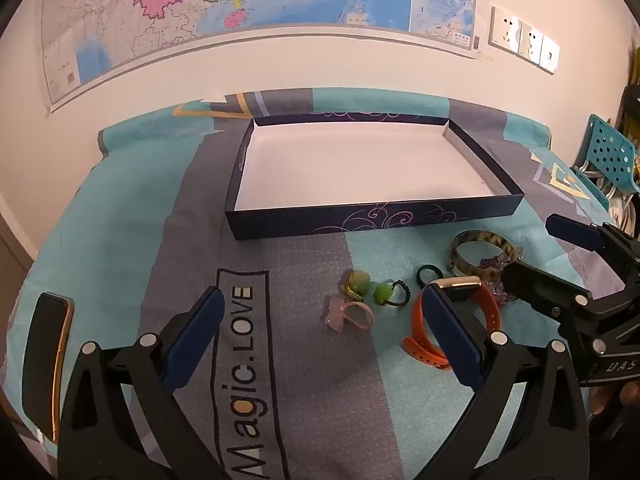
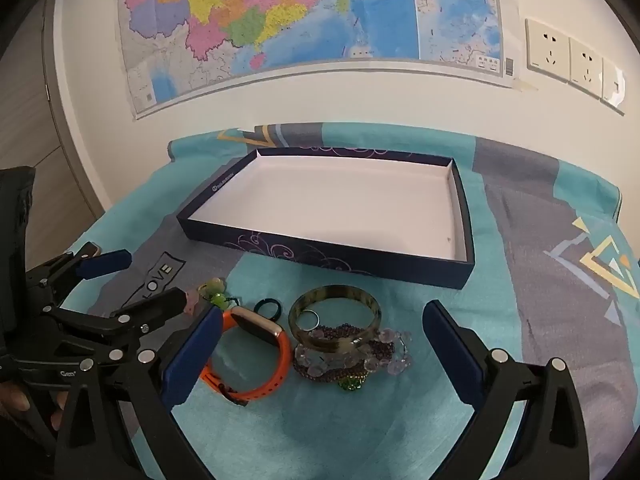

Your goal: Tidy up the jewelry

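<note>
Both tools released, jaws wide, nothing gripped: left tool (image 1: 320, 320), right tool (image 2: 322, 344). Jewelry heap, orange watch (image 2: 260, 360), bangle (image 2: 334, 316), beads (image 2: 360, 360), rings (image 1: 360, 296), near surface's front edge. Empty box (image 2: 320, 256) behind, toward wall.

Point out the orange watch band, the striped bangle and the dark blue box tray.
orange watch band (image 2: 276, 380), right wrist view, on the curved strap.
striped bangle (image 2: 374, 312), right wrist view, on its right rim.
dark blue box tray (image 2: 320, 258), right wrist view, on its near outer wall.
</note>
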The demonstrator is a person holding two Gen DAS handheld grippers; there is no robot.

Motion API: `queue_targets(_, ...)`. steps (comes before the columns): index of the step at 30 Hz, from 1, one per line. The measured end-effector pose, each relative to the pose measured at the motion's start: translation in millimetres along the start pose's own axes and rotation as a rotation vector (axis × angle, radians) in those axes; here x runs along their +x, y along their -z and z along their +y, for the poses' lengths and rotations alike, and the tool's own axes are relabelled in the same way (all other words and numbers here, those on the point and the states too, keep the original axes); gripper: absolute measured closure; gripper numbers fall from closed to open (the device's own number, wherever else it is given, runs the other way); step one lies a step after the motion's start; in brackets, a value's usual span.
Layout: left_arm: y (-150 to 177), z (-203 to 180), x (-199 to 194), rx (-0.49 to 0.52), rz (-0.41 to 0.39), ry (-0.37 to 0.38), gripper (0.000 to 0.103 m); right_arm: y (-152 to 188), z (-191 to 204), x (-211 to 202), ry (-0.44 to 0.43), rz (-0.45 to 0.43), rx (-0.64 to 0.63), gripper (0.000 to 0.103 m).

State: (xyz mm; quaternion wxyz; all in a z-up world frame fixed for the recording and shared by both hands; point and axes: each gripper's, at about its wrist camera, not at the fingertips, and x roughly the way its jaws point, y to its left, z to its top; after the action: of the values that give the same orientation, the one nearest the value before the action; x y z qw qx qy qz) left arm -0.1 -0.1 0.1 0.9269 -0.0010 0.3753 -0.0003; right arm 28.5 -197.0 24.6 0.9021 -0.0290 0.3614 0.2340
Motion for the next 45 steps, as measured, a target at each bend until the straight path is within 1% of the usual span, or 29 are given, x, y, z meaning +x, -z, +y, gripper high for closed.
queue_targets(2,-0.2,0.1,0.4,0.002,0.002,-0.001,0.006,0.8,-0.5,-6.7,-0.001,0.001,0.002,0.006)
queue_targets(3,-0.4,0.3,0.7,0.003,0.002,-0.001,0.006,0.3,-3.6,-1.5,-0.01,0.029,0.015,0.006)
queue_targets(6,-1.1,1.0,-0.4,-0.003,0.002,0.002,0.006,-0.6,-2.4,2.5,-0.004,0.043,0.013,0.006)
queue_targets(9,-2.4,2.8,0.1,-0.003,0.004,0.0,0.006,-1.3,-3.7,2.3,-0.014,0.026,0.019,0.006)
queue_targets(19,1.0,1.2,-0.6,0.003,-0.002,-0.001,0.006,0.4,-2.8,0.9,-0.014,0.017,0.02,0.006)
queue_targets(45,5.4,-0.9,1.3,0.013,0.002,-0.006,0.006,2.7,-3.3,2.4,-0.014,0.026,0.024,0.006)
